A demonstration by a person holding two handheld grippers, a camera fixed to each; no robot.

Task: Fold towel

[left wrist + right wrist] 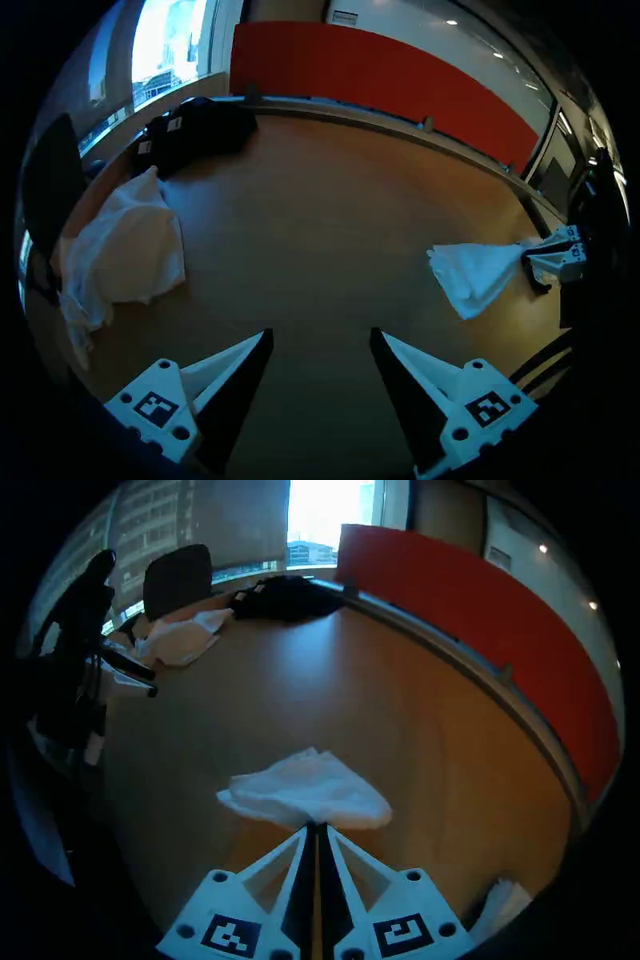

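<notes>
Your left gripper [320,336] sits at six o'clock in the left gripper view with its two fingers spread wide. There is nothing between them, and bare wood of the table [336,208] shows through the gap.

Your right gripper [538,256] is out at three o'clock in that same view. It is closed down on one corner of the towel [474,276]. From that pinch the white cloth fans out toward nine o'clock, gathered narrow at the fingers and broad at its free end.

In the right gripper view the two fingers run up from six o'clock with only a thin slit between them. Their tips meet the near edge of the towel, which spreads ahead of them as a rumpled, roughly triangular patch near the middle of the table. The far part looks to lie on the wood, but the fisheye view makes it hard to tell whether the pinched edge is raised off it.

A heap of white cloth [124,248] lies at nine o'clock in the left gripper view, well apart from the towel. A black bag [196,128] is beyond it at eleven o'clock, against the far edge of the table.

A red panel [376,80] runs along the back from twelve to two o'clock, and a bright window [168,40] stands at eleven.

In the right gripper view a dark chair [176,580] stands at eleven o'clock, behind the heap.
</notes>
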